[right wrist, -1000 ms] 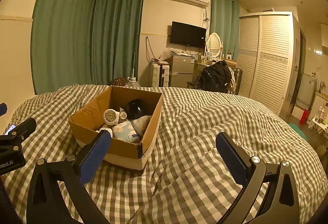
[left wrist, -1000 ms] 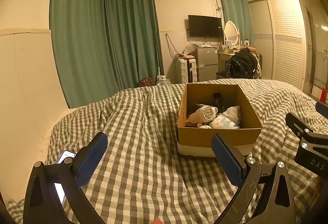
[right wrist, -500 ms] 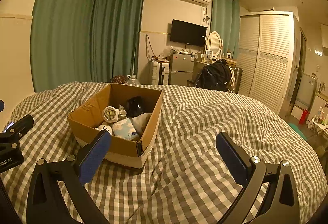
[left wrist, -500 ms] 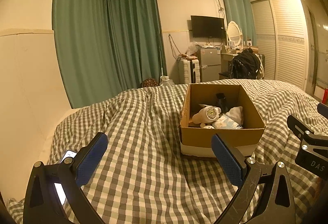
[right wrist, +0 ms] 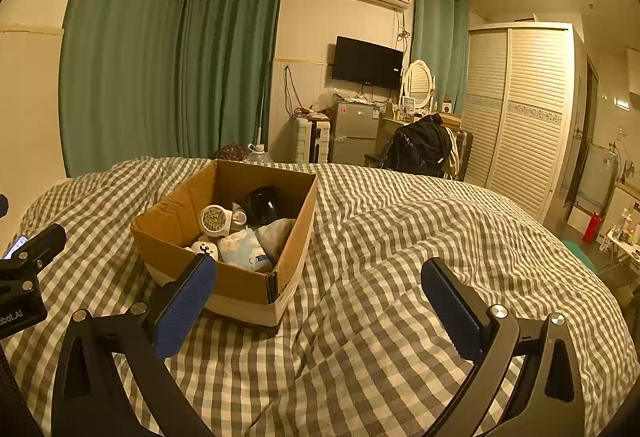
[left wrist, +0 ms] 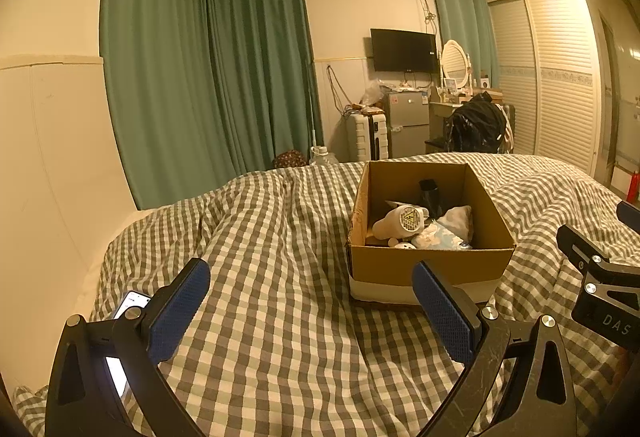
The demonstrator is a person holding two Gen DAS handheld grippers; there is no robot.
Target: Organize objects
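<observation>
An open cardboard box [left wrist: 430, 264] stands on the checked bed cover; it also shows in the right wrist view [right wrist: 244, 284]. Inside lie a white bottle [left wrist: 398, 223], a black object [left wrist: 430, 191], a pale blue printed pack [left wrist: 442, 239] and a grey cloth [left wrist: 458, 217]. My left gripper [left wrist: 310, 301] is open and empty, above the cover, just short of the box's near left corner. My right gripper [right wrist: 320, 295] is open and empty, beside the box's right front corner.
A lit phone [left wrist: 130, 305] lies on the cover behind my left gripper's left finger. The checked cover [right wrist: 420, 237] is rumpled into folds. Beyond the bed stand a suitcase [left wrist: 366, 137], a small fridge [left wrist: 408, 123], a chair with a black bag [left wrist: 474, 127] and a wardrobe [left wrist: 560, 77].
Both grippers have drifted slightly, so the box sits a little further right in the left view. Nothing was taken hold of or let go.
</observation>
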